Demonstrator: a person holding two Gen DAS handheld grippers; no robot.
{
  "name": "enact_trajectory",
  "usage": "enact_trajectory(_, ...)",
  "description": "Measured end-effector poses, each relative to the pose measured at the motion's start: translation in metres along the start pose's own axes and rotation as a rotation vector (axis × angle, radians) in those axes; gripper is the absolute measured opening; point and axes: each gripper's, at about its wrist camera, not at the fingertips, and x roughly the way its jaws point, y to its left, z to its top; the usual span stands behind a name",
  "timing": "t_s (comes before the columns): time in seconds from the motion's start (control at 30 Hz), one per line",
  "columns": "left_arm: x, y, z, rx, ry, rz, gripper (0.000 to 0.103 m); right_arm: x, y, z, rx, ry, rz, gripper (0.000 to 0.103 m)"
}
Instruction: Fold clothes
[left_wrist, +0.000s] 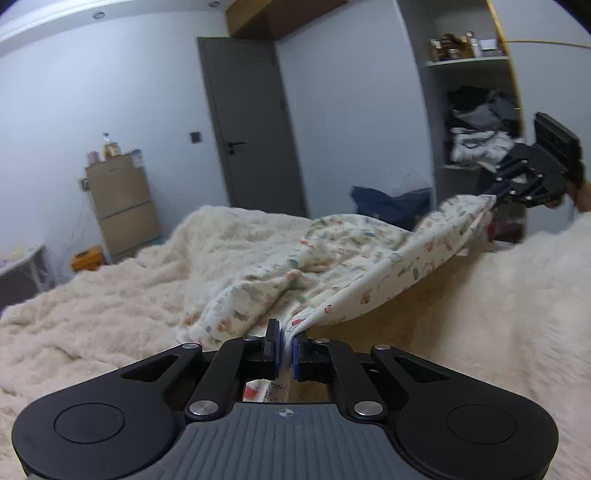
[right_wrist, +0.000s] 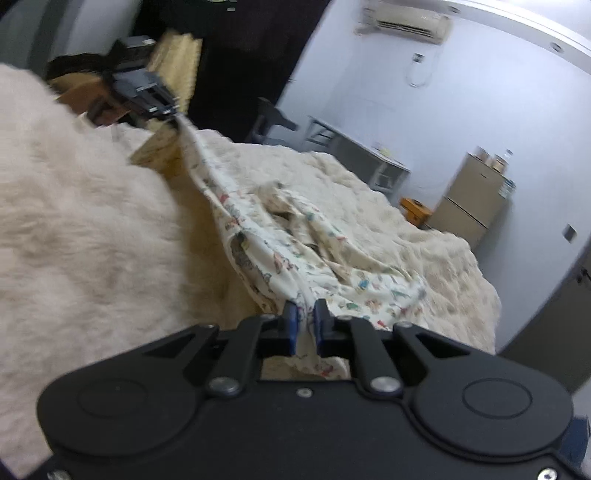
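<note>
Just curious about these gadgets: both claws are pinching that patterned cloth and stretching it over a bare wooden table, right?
Not a table. The left claw and right claw do both pinch the patterned cloth, but it stretches over a bed with a fluffy cream blanket, as the left wrist view shows.

One printed garment (left_wrist: 332, 266), two grippers, one fluffy blanket (left_wrist: 110, 295), one fridge (left_wrist: 123, 206), one door (left_wrist: 255, 136).
</note>
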Motion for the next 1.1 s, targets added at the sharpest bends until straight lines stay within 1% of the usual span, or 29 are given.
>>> enact_trajectory(0.03, -0.004, 0.001, -0.003, -0.007, 0.015, -0.044, 0.008, -0.002, 0.0, 0.0, -0.003, 0.008, 0.026, 0.01)
enact_trajectory(0.1, -0.008, 0.005, -0.011, -0.033, 0.021, -0.116, 0.022, -0.002, 0.007, -0.007, -0.024, 0.061, 0.172, 0.02)
enact_trajectory(0.13, -0.01, 0.009, -0.013, -0.05, 0.016, -0.137, 0.05, -0.002, 0.008, -0.009, -0.038, 0.069, 0.196, 0.021)
enact_trajectory(0.17, -0.011, 0.015, -0.015, -0.072, 0.005, -0.148, 0.069, -0.002, 0.009, -0.012, -0.052, 0.076, 0.22, 0.022)
enact_trajectory(0.2, -0.013, 0.022, -0.014, -0.101, -0.012, -0.153, 0.07, -0.003, 0.006, -0.013, -0.047, 0.081, 0.23, 0.025)
enact_trajectory(0.27, -0.019, 0.043, -0.006, -0.175, -0.06, -0.153, 0.07, -0.007, -0.011, -0.011, 0.009, 0.042, 0.197, 0.035)
enact_trajectory(0.3, -0.022, 0.054, -0.002, -0.212, -0.083, -0.153, 0.072, -0.009, -0.019, -0.009, 0.037, 0.023, 0.181, 0.047)
enact_trajectory(0.33, -0.021, 0.064, 0.004, -0.241, -0.095, -0.132, 0.076, -0.008, -0.029, -0.008, 0.083, 0.003, 0.166, 0.058)
enact_trajectory(0.37, -0.016, 0.074, 0.012, -0.259, -0.093, -0.088, 0.08, -0.008, -0.039, -0.006, 0.128, -0.017, 0.15, 0.061)
enact_trajectory(0.4, -0.01, 0.084, 0.02, -0.277, -0.091, -0.043, 0.081, -0.008, -0.049, -0.005, 0.174, -0.037, 0.135, 0.063)
enact_trajectory(0.47, 0.006, 0.102, 0.03, -0.305, -0.068, 0.027, 0.087, 0.011, -0.082, 0.001, 0.295, -0.042, 0.083, 0.063)
enact_trajectory(0.53, 0.042, 0.129, 0.034, -0.355, -0.029, 0.071, 0.087, 0.031, -0.111, 0.004, 0.403, -0.029, 0.032, 0.064)
enact_trajectory(0.6, 0.071, 0.153, 0.029, -0.427, 0.005, 0.06, 0.087, 0.058, -0.144, 0.0, 0.522, 0.017, -0.025, 0.064)
enact_trajectory(0.63, 0.09, 0.169, 0.024, -0.487, 0.023, 0.04, 0.088, 0.072, -0.159, -0.004, 0.575, 0.047, -0.049, 0.064)
enact_trajectory(0.67, 0.111, 0.186, 0.015, -0.569, 0.044, 0.011, 0.088, 0.087, -0.174, -0.009, 0.629, 0.077, -0.073, 0.064)
enact_trajectory(0.7, 0.128, 0.199, 0.006, -0.645, 0.067, -0.007, 0.088, 0.096, -0.183, -0.014, 0.66, 0.089, -0.084, 0.064)
enact_trajectory(0.77, 0.162, 0.224, -0.016, -0.8, 0.111, -0.049, 0.088, 0.117, -0.201, -0.032, 0.745, 0.105, -0.112, 0.064)
enact_trajectory(0.8, 0.175, 0.231, -0.027, -0.865, 0.12, -0.07, 0.088, 0.13, -0.212, -0.048, 0.833, 0.109, -0.133, 0.064)
enact_trajectory(0.87, 0.211, 0.244, -0.057, -1.047, 0.142, -0.125, 0.088, 0.143, -0.217, -0.072, 0.941, 0.107, -0.153, 0.064)
enact_trajectory(0.93, 0.236, 0.25, -0.078, -1.194, 0.121, -0.187, 0.087, 0.159, -0.215, -0.106, 1.071, 0.115, -0.181, 0.064)
enact_trajectory(0.97, 0.243, 0.251, -0.083, -1.239, 0.106, -0.214, 0.085, 0.167, -0.213, -0.118, 1.11, 0.117, -0.172, 0.064)
enact_trajectory(1.0, 0.249, 0.25, -0.084, -1.258, 0.092, -0.257, 0.085, 0.175, -0.211, -0.13, 1.149, 0.119, -0.162, 0.064)
enact_trajectory(1.03, 0.258, 0.245, -0.084, -1.276, 0.076, -0.322, 0.076, 0.178, -0.21, -0.131, 1.158, 0.117, -0.159, 0.064)
enact_trajectory(1.07, 0.264, 0.24, -0.079, -1.257, 0.076, -0.359, 0.05, 0.182, -0.207, -0.14, 1.198, 0.098, -0.147, 0.064)
enact_trajectory(1.1, 0.265, 0.233, -0.068, -1.197, 0.094, -0.361, 0.035, 0.184, -0.204, -0.147, 1.239, 0.066, -0.126, 0.061)
